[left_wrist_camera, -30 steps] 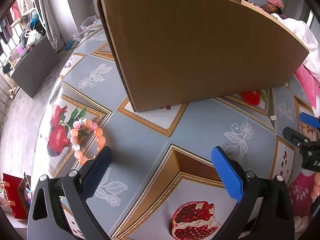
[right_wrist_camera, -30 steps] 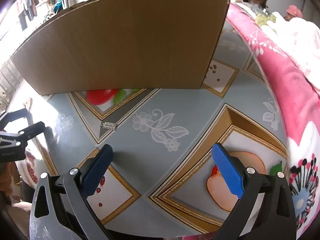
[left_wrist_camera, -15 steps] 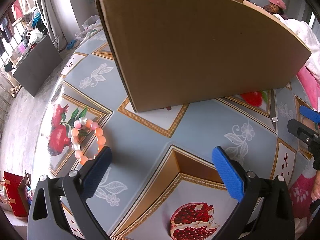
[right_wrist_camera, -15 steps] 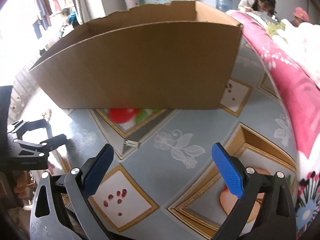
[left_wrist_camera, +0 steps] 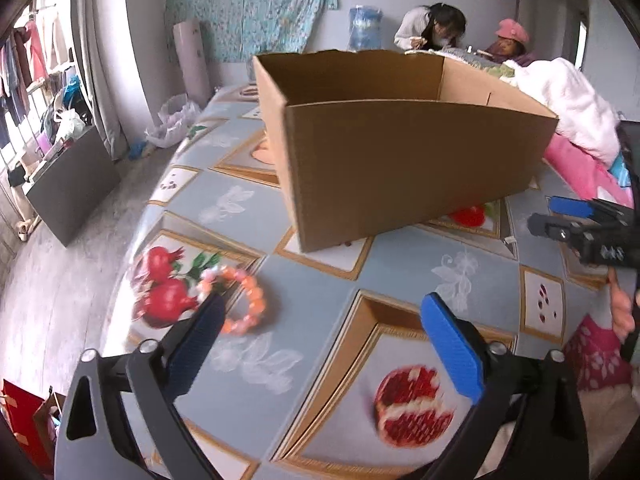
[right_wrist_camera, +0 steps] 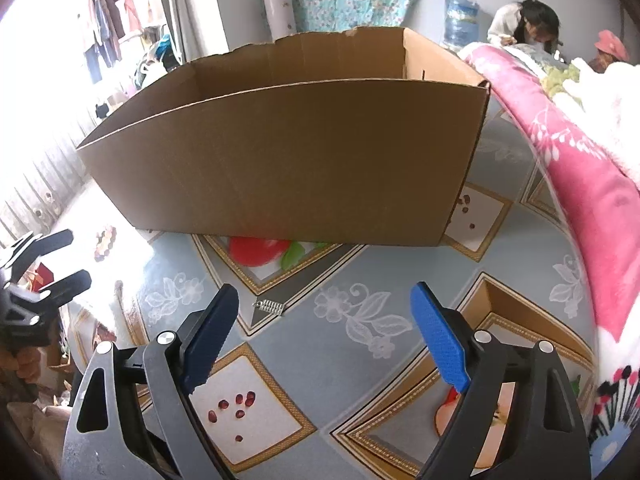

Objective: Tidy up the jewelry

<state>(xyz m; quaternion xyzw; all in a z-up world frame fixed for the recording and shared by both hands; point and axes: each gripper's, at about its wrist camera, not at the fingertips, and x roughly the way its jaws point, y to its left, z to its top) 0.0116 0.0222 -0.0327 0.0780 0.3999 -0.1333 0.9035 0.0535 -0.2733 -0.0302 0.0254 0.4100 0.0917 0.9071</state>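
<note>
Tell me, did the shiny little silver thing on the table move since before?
No. In the right wrist view the silver piece lies on the same gold-bordered tile corner below the red fruit print, in front of the cardboard box. Only the camera shifted.

A lived-in home room: a fruit-patterned tablecloth [left_wrist_camera: 400, 264] covers the table, clothes hang on a rack [left_wrist_camera: 24, 60] by the window, a floral curtain [left_wrist_camera: 256, 4] hangs behind, a pink blanket [right_wrist_camera: 568, 152] lies alongside, and two people [left_wrist_camera: 436, 32] sit eating.

A cardboard box [left_wrist_camera: 400, 168] stands on the table [left_wrist_camera: 320, 280]. A bead bracelet [left_wrist_camera: 244, 300] lies before its left corner. A small metal clasp [right_wrist_camera: 270, 307] lies before its front wall, well apart from the bracelet.
</note>
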